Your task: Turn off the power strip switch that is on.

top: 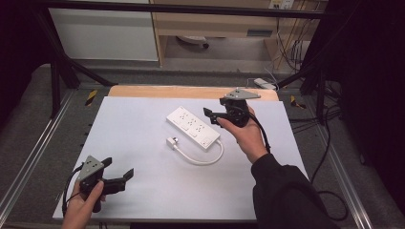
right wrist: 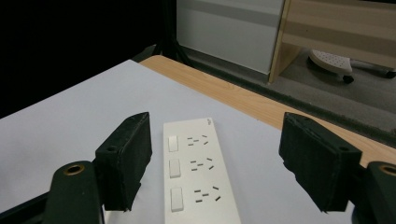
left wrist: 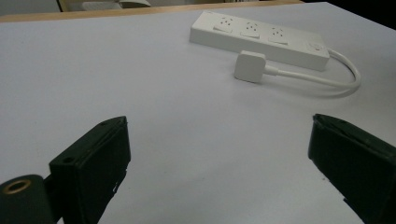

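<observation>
A white power strip [top: 193,127] with three sockets lies at the middle of the white table sheet, its short white cable [top: 200,159] curling round to a white plug [top: 171,142] beside it. My right gripper [top: 210,116] hovers open just right of the strip, jaws pointing left over it; in the right gripper view the strip [right wrist: 196,175] lies between and below the jaws [right wrist: 217,163]. My left gripper [top: 119,168] is open near the table's front left, nothing in it. In the left gripper view the strip [left wrist: 259,39] and plug [left wrist: 250,66] lie far ahead of the jaws [left wrist: 219,158].
The white sheet [top: 143,143] covers a wooden table [top: 191,91]. A black frame [top: 62,71] surrounds it, with cables [top: 329,143] trailing at the right. A cabinet [top: 105,33] and wooden shelving [top: 215,24] stand beyond the far edge.
</observation>
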